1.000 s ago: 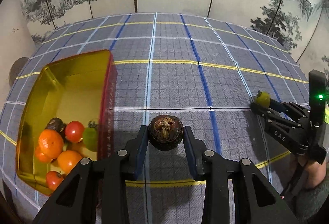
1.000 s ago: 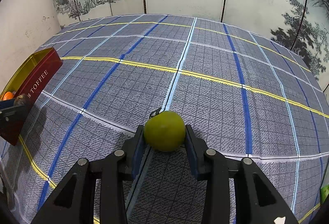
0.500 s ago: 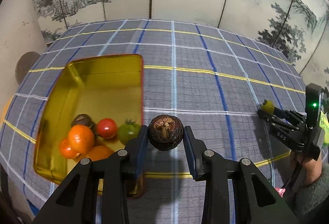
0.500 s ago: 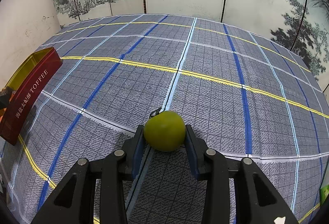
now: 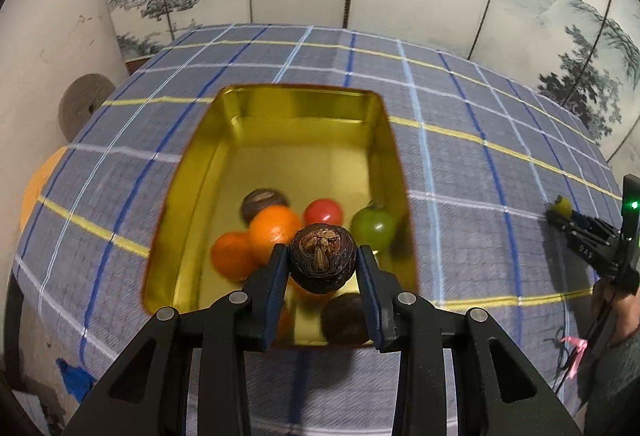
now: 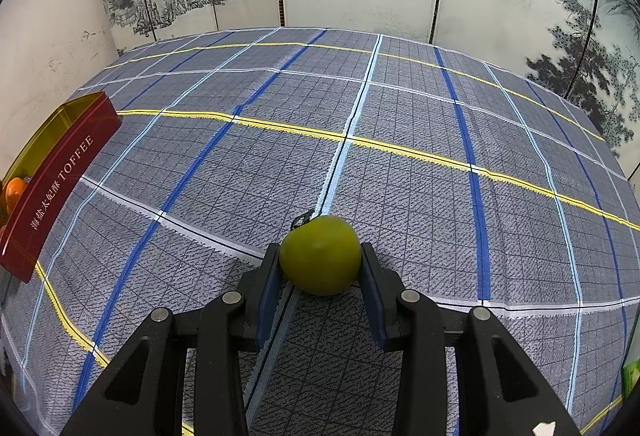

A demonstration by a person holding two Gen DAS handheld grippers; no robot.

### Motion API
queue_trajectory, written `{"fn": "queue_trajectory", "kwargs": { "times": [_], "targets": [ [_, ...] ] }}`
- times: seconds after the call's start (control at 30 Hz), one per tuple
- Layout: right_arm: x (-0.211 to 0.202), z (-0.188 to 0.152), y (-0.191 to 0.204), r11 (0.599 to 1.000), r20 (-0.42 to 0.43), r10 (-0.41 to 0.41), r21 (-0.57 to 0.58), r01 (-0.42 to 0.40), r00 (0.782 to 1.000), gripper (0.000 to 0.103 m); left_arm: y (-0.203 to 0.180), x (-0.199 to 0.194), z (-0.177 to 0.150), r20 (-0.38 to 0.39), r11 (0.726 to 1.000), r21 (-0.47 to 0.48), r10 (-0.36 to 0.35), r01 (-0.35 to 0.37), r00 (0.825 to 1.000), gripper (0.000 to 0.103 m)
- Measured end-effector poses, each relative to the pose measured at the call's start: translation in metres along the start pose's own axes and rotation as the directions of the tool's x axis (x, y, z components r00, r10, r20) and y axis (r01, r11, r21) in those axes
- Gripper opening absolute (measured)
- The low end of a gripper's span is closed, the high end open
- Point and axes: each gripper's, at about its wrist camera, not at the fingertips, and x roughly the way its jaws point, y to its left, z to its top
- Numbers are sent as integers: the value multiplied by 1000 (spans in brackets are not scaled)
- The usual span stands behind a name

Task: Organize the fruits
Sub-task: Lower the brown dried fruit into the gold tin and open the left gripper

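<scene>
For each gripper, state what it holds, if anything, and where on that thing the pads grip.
The left gripper holds a dark brown round fruit, pads on its opposite sides. The right gripper holds a green fruit the same way, by its sides.

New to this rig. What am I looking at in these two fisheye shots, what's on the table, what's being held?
There is no robot arm: a person carries one hand-held two-finger gripper in each hand, and each gripper has a fisheye camera looking out along its jaws. So each picture is one gripper's own view.

Left view: the left gripper is shut on a dark brown round fruit, held above a gold tin. In the tin lie oranges, a red tomato, a green tomato and dark fruits. At the right edge you see the other gripper.

Right view: the right gripper is shut on a green fruit over the checked tablecloth. The same tin, red outside and marked TOFFEE, sits at far left.
</scene>
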Motion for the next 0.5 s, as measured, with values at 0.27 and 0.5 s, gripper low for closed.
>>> {"fn": "queue_trajectory", "kwargs": {
  "times": [0.27,0.5],
  "targets": [
    [1,0,1,1000,0,-1,-1,1,1000,36,13,5,-12,-25,1000,-16,13,-14,1000,36],
    [1,0,1,1000,0,-1,-1,1,1000,36,18,12,-13,-34,999,-15,31,-32,999,36]
  ]
}}
